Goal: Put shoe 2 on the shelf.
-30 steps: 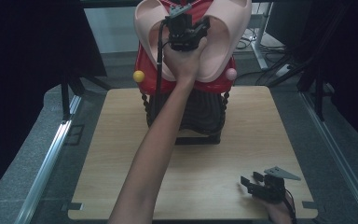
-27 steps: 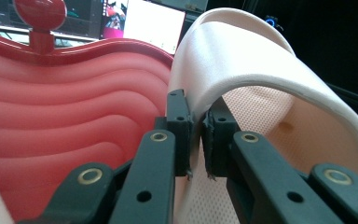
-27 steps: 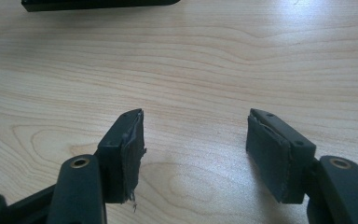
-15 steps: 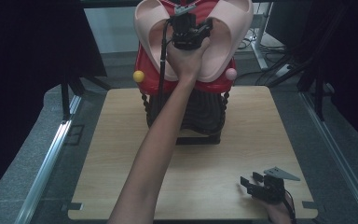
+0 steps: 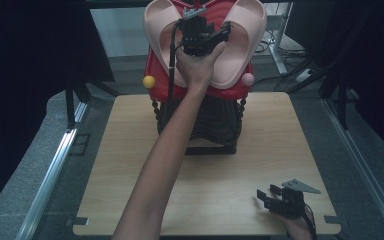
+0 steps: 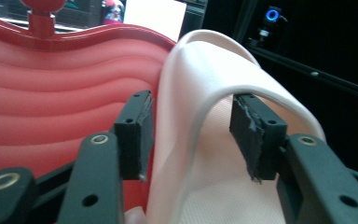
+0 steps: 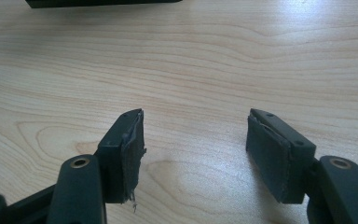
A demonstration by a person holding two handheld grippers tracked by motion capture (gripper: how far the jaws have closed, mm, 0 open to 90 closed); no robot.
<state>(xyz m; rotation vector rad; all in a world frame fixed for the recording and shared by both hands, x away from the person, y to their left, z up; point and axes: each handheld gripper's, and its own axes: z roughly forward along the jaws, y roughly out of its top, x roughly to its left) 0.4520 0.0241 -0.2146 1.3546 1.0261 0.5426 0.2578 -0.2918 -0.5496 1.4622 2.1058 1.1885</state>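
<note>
Pale pink, soft-looking slippers, two of them, hang soles-out against the red ribbed back of a small rack at the far edge of the wooden table (image 5: 130, 165). The right-hand slipper (image 5: 237, 45) is the one being handled; the left-hand slipper (image 5: 162, 35) hangs beside it, with the left gripper (image 5: 205, 37) raised between them, the person's bare forearm reaching up the middle of the high view.

Seen from the left gripper view, the slipper's curved strap (image 6: 223, 100) runs between the two black jaws. The jaws have just been opening: the right pad stands just beside the strap and the left pad is clear of it, so nothing is being squeezed any more. The slipper appears to rest on the red rack (image 6: 51, 107) by its own weight.

Judging by this, the hanging of this slipper looks finished, and the release is under way or just done. What seems left is to draw the left gripper back without snagging the strap.

Farther out, the right gripper (image 5: 270, 197) lies low on the near right corner of the table, jaws spread wide and empty over bare wood. A yellow knob (image 5: 149, 81) and a pink knob (image 5: 248, 79) stick out at the rack's sides.
</note>
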